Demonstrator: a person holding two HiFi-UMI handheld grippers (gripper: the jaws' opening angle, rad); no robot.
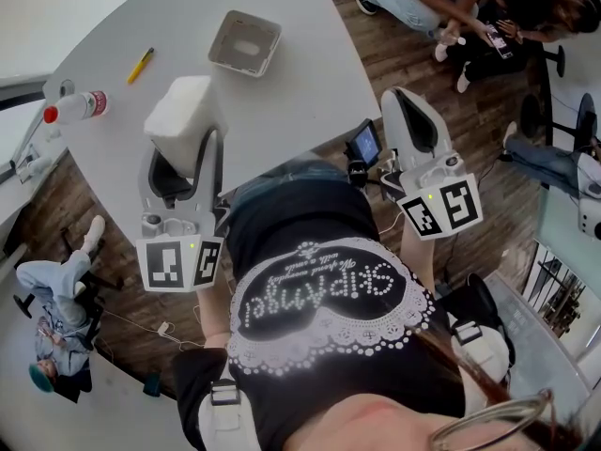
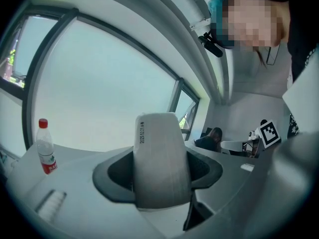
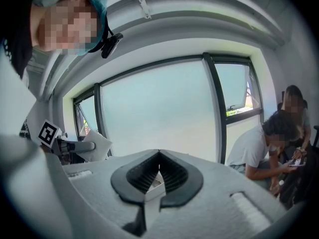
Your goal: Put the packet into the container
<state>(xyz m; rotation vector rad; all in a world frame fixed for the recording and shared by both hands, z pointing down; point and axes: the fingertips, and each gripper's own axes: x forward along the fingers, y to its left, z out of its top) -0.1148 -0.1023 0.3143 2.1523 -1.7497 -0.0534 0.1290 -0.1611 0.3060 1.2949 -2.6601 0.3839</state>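
Head view: the left tool (image 1: 186, 144) reaches over the grey tabletop (image 1: 291, 101) and pinches a packet (image 1: 181, 111) between its two fingers. The packet is white and blocky with soft, rounded corners, and it sticks out past the fingertips. The container (image 1: 244, 42), a shallow square tray in pale grey, sits on the tabletop ahead of this tool and a little to its right, apart from the packet. A yellow pen (image 1: 140, 65) lies ahead and to the left, and a bottle (image 1: 75, 108) with a red cap lies further left. The right tool (image 1: 408, 101) is off the tabletop's edge, above the wooden floor, with its fingers pressed together.

Left gripper view: the packet (image 2: 158, 148) stands upright, clamped between the dark pads. It is plain white with a fine weave-like surface, a curved top edge and a small line of dark print down its left side. The bottle (image 2: 46, 146) is off to the left.

Right gripper view: the right tool (image 3: 158, 158) has its tips touching, gripping nothing. The packet (image 3: 98, 143) shows far to the left.
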